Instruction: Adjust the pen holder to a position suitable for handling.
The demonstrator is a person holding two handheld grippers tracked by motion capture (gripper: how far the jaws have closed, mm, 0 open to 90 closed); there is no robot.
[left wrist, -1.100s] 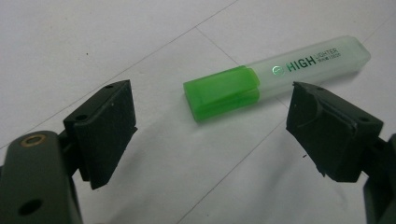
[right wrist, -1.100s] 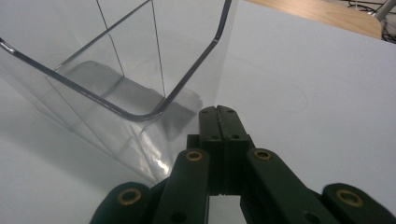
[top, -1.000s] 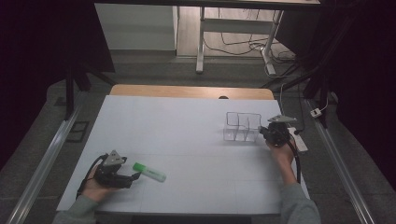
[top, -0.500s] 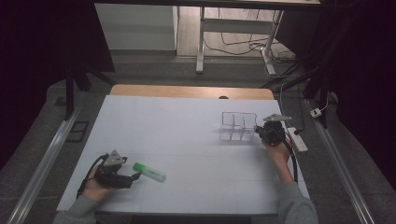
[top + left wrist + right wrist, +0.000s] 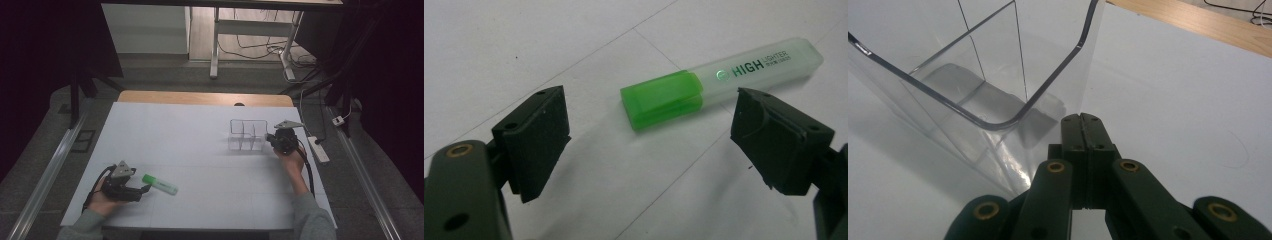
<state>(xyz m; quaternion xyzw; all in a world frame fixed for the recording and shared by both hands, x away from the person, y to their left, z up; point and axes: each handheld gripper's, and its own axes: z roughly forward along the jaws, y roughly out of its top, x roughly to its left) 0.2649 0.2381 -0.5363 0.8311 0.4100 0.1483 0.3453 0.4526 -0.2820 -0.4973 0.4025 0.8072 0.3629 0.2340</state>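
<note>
Highlighter (image 5: 159, 184) lies flat on the table (image 5: 200, 165) at lower left of the high view, just right of the left gripper (image 5: 142, 191). Long axis runs diagonal, green cap toward upper left, clear barrel toward lower right. In the left gripper view the highlighter (image 5: 719, 85) sits ahead of and between the spread jaws, cap end nearer, not touched; left gripper (image 5: 649, 150) is released. Probably light, stiff, smooth plastic, so a bit slippery and may skid when pinched; best grip looks like across the flat sides at mid-barrel or at the cap.

Clear organizer (image 5: 247, 135) stands upright at centre right. Right gripper (image 5: 272, 139) is at its right wall, jaws clenched together on nothing, tips (image 5: 1082, 120) just beside the organizer (image 5: 998, 100) corner; contact cannot be told.
</note>
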